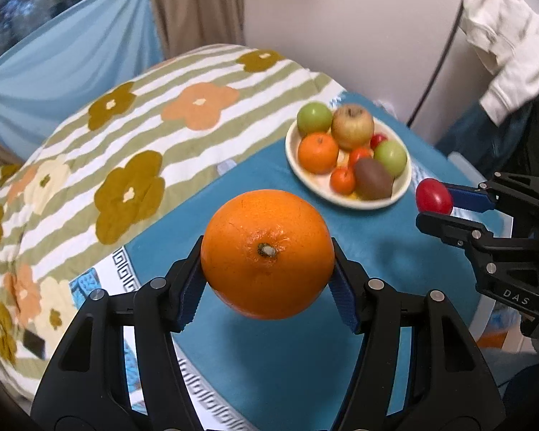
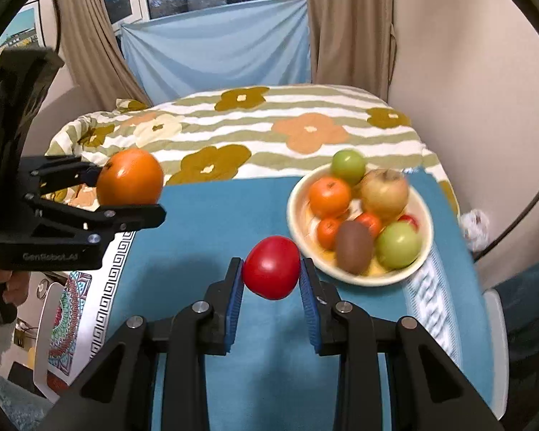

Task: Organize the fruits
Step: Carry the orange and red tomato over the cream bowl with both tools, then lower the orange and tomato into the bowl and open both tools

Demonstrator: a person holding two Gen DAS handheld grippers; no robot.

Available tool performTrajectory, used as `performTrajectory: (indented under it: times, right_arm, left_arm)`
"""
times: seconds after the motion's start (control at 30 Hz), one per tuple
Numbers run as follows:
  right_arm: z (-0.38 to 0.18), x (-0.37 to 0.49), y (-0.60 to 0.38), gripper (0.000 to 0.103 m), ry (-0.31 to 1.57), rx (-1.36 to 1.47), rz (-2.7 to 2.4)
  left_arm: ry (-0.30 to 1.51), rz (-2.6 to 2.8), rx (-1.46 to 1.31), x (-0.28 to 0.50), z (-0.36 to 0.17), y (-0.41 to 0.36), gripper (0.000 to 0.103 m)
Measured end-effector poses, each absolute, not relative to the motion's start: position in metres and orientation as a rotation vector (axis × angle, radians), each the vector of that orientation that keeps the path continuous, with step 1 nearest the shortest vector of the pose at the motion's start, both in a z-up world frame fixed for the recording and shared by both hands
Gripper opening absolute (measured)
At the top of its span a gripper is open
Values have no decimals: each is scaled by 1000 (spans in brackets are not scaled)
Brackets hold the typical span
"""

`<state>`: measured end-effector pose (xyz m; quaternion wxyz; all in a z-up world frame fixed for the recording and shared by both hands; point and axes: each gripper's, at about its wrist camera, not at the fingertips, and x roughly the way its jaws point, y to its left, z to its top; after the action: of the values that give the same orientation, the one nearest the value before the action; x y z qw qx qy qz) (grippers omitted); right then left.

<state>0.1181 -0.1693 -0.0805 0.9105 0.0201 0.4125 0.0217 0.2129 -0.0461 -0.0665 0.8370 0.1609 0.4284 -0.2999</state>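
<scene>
bowl (image 2: 359, 280) on table (image 2: 204, 215), fruit in it | bed (image 2: 269, 133) behind table | orange (image 1: 267, 253) left of tomato (image 2: 272, 267)

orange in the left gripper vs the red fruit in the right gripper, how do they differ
The orange is orange, with a stem scar facing the left wrist camera; the red fruit is glossy red and smooth. The orange looks clearly bigger, so the left gripper stands wider than the right gripper. Both are held clear above the blue cloth, near the fruit bowl.
</scene>
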Motion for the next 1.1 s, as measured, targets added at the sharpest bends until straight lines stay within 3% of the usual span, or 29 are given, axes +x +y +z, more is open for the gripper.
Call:
performTrajectory:
  times: [0.47, 1.1]
  right_arm:
    - [-85, 169, -302, 29, 879, -27, 131]
    - [-115, 198, -359, 29, 920, 0, 202]
  left_arm:
    - [935, -523, 163, 236, -79, -160, 66]
    - [1029, -443, 191, 276, -144, -249, 68]
